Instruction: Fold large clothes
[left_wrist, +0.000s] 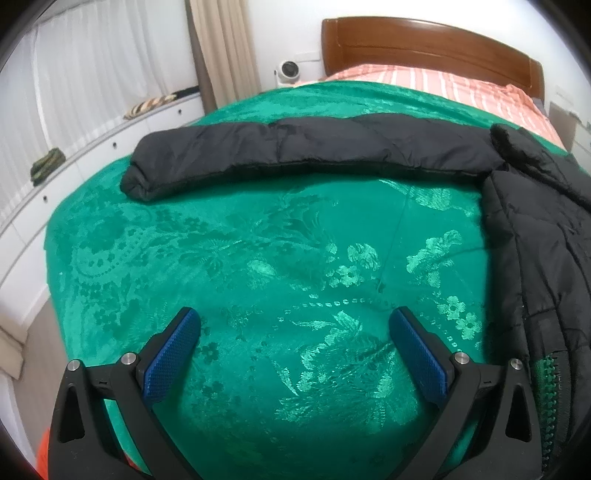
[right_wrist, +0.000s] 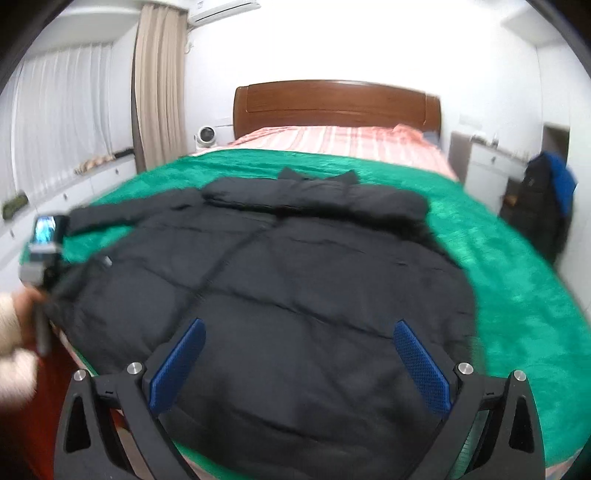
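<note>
Your black puffer coat (right_wrist: 273, 280) lies spread flat on the green blanket (right_wrist: 517, 280) over the bed. One sleeve (left_wrist: 295, 151) stretches out sideways; the other looks laid across the chest. Left gripper (left_wrist: 293, 350) and right gripper (right_wrist: 299, 365): jaws wide apart, holding nothing. Most of the folding remains.

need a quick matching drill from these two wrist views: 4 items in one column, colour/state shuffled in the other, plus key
Items:
1. jacket
2. blanket
3. headboard
4. left gripper

Colour or state:
A. green with a floral pattern, covering the bed
B. open, holding nothing, above the blanket
C. brown wood, at the far end of the bed
D. black and puffy, spread flat with one sleeve stretched out sideways

Pairs: 1-D, 2-A, 3-C, 4-B
</note>
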